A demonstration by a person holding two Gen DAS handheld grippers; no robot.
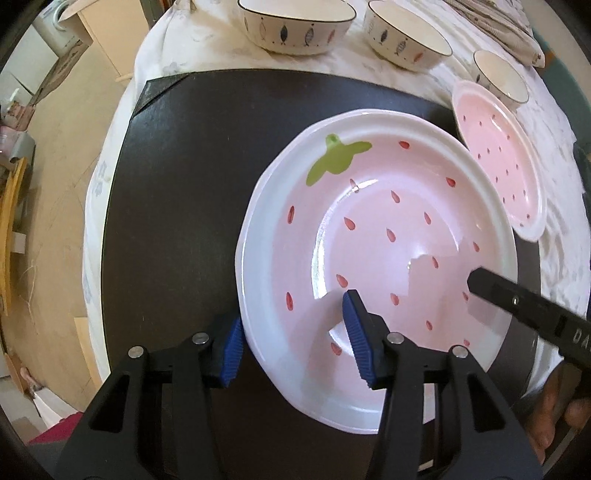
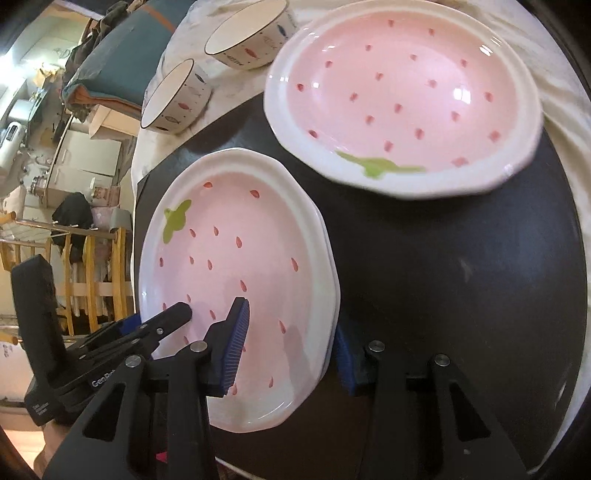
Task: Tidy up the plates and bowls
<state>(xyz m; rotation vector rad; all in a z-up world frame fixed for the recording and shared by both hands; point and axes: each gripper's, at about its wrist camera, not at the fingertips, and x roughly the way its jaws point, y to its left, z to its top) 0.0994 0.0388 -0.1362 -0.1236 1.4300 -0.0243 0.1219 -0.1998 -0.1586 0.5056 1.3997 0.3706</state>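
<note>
Left wrist view: the left tool (image 1: 293,339) straddles the near-left rim of a strawberry plate (image 1: 373,236) on a black mat (image 1: 177,192); one blue pad lies outside the rim, the other over the pink well, jaws spread, with no visible clamping on the rim. A finger of the right tool (image 1: 524,302) reaches over the plate's right side. A second strawberry plate (image 1: 498,162) overlaps the mat's far-right edge, onto the white cloth (image 1: 118,147) covering the bench. Three fish-patterned bowls (image 1: 295,26) stand in a row on the cloth beyond the mat. The mat's left half lies bare.

Right wrist view: the right tool (image 2: 286,347) likewise straddles the near-right rim of the nearer plate (image 2: 236,258), one pad above the well, the other outside and below the rim, jaws apart. The left tool (image 2: 147,332) enters at the plate's left rim. The other plate (image 2: 402,92) appears blurred. Bare mat separates the two plates.
</note>
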